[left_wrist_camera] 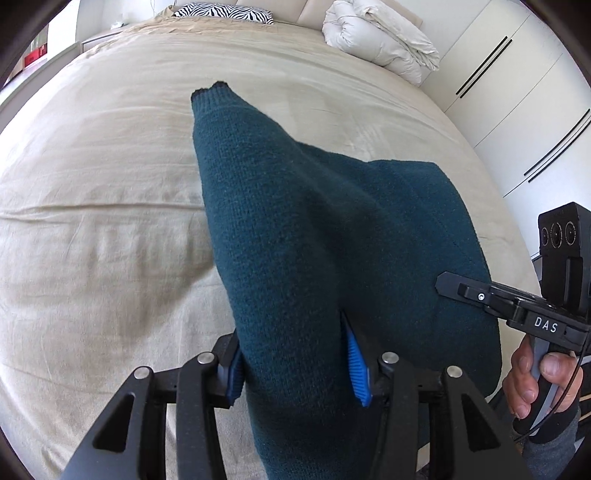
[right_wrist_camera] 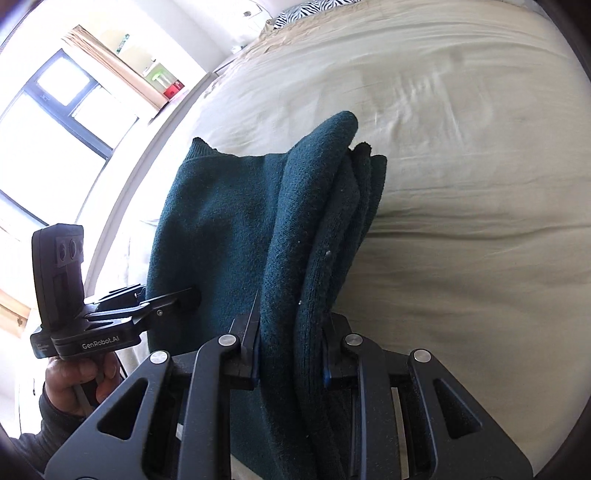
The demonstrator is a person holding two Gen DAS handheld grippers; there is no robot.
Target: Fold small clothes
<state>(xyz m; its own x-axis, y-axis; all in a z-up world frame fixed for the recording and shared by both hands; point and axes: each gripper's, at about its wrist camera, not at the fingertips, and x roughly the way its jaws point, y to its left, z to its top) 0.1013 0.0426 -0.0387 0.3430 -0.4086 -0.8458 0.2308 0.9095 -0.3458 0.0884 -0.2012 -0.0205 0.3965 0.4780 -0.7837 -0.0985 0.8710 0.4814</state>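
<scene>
teal knit: one sweater (left_wrist_camera: 295, 229), folded into layers, held up off the bed between the two claws
count: 1 sweater, 2 claws, 2 hands, 1 bed, 1 zebra pillow, 1 white duvet
left claw (left_wrist_camera: 295, 363): jaws about half open – blue pads pressed on both sides of a thick bunch of sweater; gripping it
right claw (right_wrist_camera: 290, 350): jaws narrow – clamped on the stacked folded edge of the sweater, several layers between the pads
left hand (right_wrist_camera: 79, 376): wrapped round its claw's handle, dark sleeve at the wrist
right hand (left_wrist_camera: 535, 380): fingers round its claw's handle, lower right of the left wrist view
sweater position: hangs between both claws, ribbed cuff end pointing away toward the headboard
bed (left_wrist_camera: 92, 221): beige cover, wrinkled, under everything
zebra pillow (left_wrist_camera: 225, 13): at the head of the bed
white duvet (left_wrist_camera: 380, 37): bundled at the far right corner of the bed
</scene>
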